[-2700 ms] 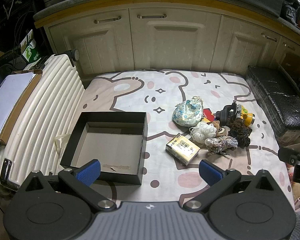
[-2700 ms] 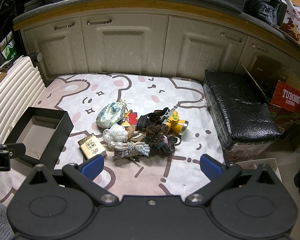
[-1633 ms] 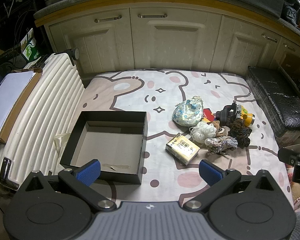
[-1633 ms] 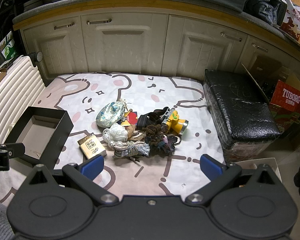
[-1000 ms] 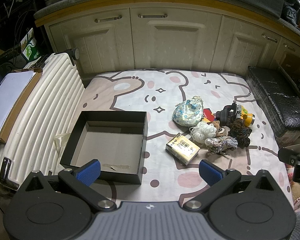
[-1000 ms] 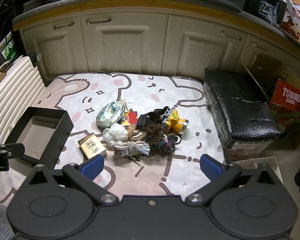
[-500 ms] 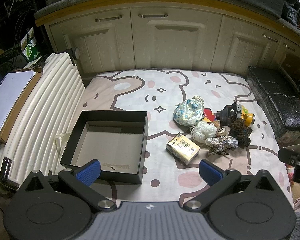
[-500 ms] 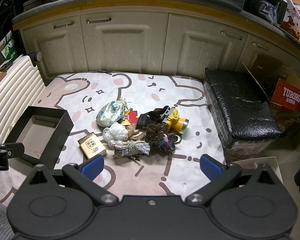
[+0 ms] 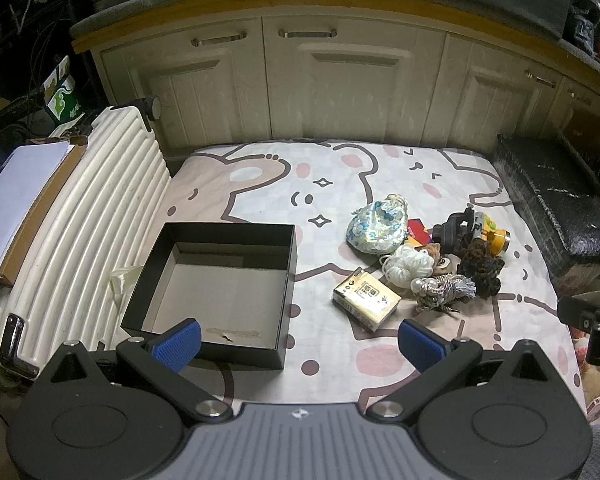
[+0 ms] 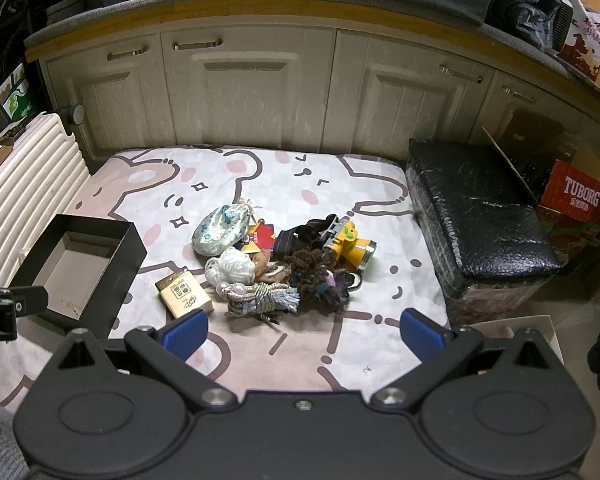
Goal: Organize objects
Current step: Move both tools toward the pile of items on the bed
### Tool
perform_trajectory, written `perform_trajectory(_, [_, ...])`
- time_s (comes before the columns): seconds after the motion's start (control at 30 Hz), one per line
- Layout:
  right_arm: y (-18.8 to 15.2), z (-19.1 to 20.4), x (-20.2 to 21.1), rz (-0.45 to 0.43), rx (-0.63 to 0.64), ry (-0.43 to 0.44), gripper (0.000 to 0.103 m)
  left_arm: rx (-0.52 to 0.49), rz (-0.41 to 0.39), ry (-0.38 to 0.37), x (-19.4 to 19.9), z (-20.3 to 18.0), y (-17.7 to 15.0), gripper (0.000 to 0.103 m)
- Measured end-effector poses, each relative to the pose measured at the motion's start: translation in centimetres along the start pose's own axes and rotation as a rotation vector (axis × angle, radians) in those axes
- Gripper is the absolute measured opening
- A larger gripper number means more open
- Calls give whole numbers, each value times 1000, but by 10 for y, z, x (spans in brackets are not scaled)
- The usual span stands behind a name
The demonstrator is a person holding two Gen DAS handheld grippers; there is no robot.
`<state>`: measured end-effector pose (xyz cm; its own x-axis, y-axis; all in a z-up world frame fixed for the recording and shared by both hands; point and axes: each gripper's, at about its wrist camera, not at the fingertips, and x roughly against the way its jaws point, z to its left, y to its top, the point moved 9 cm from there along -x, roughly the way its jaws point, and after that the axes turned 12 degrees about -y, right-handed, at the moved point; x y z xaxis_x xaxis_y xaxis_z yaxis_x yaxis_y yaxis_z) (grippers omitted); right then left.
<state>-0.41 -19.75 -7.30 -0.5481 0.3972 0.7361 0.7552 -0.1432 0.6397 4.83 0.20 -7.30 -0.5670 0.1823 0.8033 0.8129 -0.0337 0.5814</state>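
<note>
The work happens on a floor mat [image 10: 284, 168] with a cartoon bear print, spread before cream cabinet doors, with a white ribbed suitcase [image 9: 76, 216] on the left and a black wrapped block [image 10: 476, 216] on the right.

Nearest, both tools hang above the near edge of the mat. The left gripper [image 9: 298, 338] has its jaws spread wide and holds nothing; the right gripper [image 10: 303, 330] is equally wide and empty.

Just ahead of the left gripper stands the black box [image 9: 284, 280], open and empty. Right of it, a little apart, lies the gold pack [image 10: 184, 292], which seems stiff and light; I would take it across its narrow sides.

Beyond it the pile begins, ahead of the right gripper and slightly left of its middle. The rope bundle [image 10: 262, 296] and the white yarn ball [image 10: 230, 266] are soft and will squash, so a pinch through the middle is best. The dark woolly piece [image 10: 314, 280] may drag its neighbours.

Farther, the yellow headlamp [image 10: 350, 246] looks hard and heavier, with a loose strap. Farthest lies the floral pouch [image 10: 220, 230], soft and probably easy to grip at its gathered neck.
</note>
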Motion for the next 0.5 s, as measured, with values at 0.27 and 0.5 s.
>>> perform_trajectory(0.27, [16, -11, 15, -38, -58, 26, 103, -1, -69, -6, 11, 3, 10, 103])
perform_trajectory(0.5, [51, -22, 30, -154, -79, -4, 103, -60, -190, 14, 33, -8, 50, 103])
